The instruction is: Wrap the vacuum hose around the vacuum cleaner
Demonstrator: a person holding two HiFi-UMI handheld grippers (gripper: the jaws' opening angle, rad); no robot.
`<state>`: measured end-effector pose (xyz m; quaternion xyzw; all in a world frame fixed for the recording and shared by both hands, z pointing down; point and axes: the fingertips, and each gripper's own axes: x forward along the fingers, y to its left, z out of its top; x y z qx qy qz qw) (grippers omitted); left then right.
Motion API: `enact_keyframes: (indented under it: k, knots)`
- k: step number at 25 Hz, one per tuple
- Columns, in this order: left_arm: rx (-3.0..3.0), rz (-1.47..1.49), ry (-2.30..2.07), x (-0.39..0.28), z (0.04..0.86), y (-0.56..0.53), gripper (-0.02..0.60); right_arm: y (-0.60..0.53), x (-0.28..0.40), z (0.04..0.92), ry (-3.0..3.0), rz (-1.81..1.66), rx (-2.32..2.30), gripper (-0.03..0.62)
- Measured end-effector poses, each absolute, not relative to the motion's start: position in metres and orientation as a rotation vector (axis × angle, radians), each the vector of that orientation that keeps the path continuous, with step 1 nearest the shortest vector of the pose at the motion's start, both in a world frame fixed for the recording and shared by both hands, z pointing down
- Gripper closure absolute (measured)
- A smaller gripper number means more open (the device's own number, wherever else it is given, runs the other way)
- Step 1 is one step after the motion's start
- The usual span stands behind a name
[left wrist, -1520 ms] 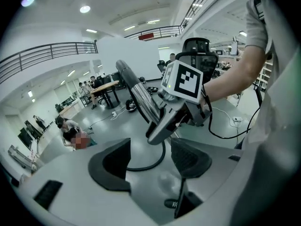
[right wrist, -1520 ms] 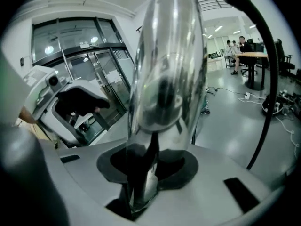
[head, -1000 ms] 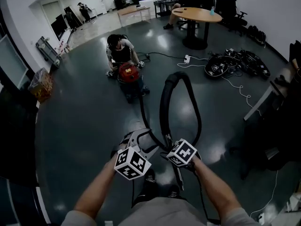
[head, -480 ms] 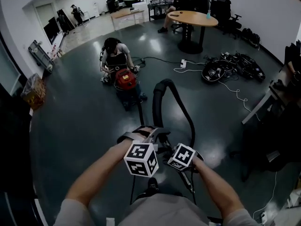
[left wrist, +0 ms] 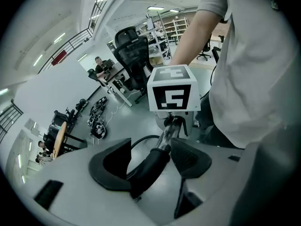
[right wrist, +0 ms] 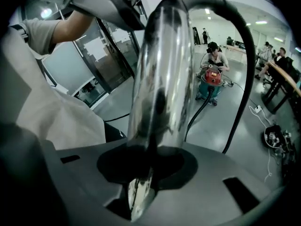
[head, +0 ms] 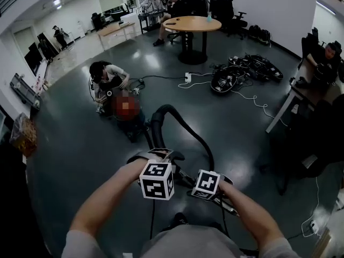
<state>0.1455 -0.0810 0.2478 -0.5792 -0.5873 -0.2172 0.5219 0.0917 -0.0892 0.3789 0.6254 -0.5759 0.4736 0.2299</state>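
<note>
Firmly — hose [left wrist: 146, 167] in left claw [left wrist: 151, 150].

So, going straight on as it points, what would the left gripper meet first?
Past the hose in its jaws, probably the right gripper's marker cube; depth is unclear.

I saw a round wooden table [head: 185, 23] at the far end, a tangle of cables [head: 244, 70] on the grey floor [head: 75, 144], and a person [head: 107, 75] crouching.
</note>
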Motion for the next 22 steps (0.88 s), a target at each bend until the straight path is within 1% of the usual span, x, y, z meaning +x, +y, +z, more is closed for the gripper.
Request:
enact_keyframes:
  k: [8, 14, 16, 22]
  knots:
    - [-1.264, -0.606, -1.355, 0.163, 0.289, -0.133, 0.310, -0.102, 0.113, 0.375, -1.535, 1.292, 1.818, 0.493]
    - [-1.239, -0.663, -1.406, 0.155, 0.320, -0.141, 0.310, -0.094, 0.118, 0.378, -1.457, 1.282, 1.724, 0.505]
    - [-1.247, -0.701, -1.423, 0.151, 0.328, -0.141, 0.344, -0.090, 0.121, 0.377, -1.422, 1.259, 1.661, 0.510]
    - [-1.278, -0.808, -1.487, 0.143, 0.336, -0.142, 0.354, -0.083, 0.124, 0.368, -1.397, 1.206, 1.490, 0.510]
